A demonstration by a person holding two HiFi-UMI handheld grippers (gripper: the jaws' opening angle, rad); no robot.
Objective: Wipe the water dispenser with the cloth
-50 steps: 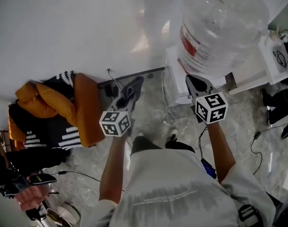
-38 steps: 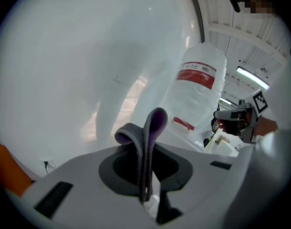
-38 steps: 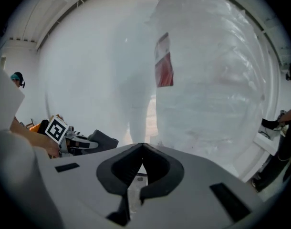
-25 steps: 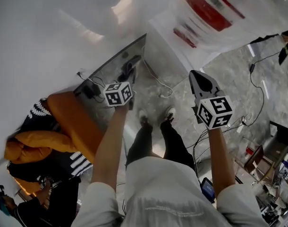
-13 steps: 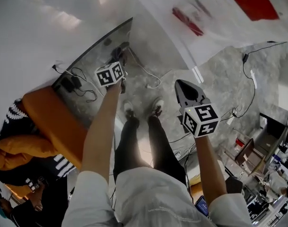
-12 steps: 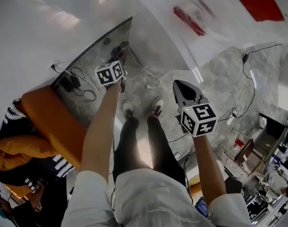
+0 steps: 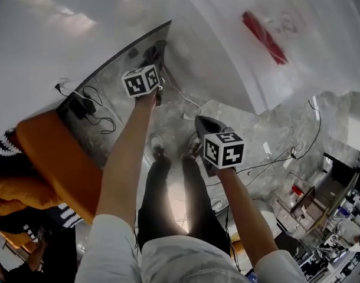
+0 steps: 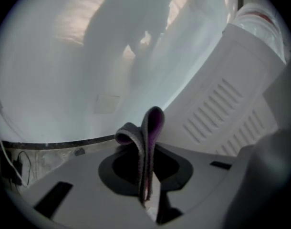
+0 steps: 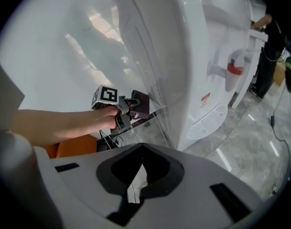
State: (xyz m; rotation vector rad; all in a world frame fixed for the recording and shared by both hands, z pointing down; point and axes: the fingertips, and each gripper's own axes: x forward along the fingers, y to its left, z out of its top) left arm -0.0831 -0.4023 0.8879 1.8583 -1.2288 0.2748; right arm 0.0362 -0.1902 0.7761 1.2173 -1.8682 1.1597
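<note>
The white water dispenser point(image 7: 227, 52) fills the upper right of the head view, with its vented side panel point(image 8: 231, 94) in the left gripper view and its red tap point(image 9: 234, 69) in the right gripper view. My left gripper point(image 7: 154, 55) is shut on a grey-purple cloth point(image 8: 150, 142), held low beside the dispenser's side, near the wall's base. From the right gripper view, that cloth point(image 9: 140, 104) lies close to the dispenser's lower side edge. My right gripper point(image 7: 202, 124) hangs over the floor, jaws shut and empty, apart from the dispenser.
An orange padded jacket point(image 7: 50, 158) lies at left beside the wall. Cables and a power adapter point(image 7: 85, 105) run along the wall's foot. The person's feet point(image 7: 159, 155) stand below the grippers. Cluttered shelves point(image 7: 321, 199) sit at the lower right.
The view has tilted down, so the bottle is gone from sight. The left gripper with the cloth has come close to the dispenser's lower side. The right gripper has drifted left and down.
</note>
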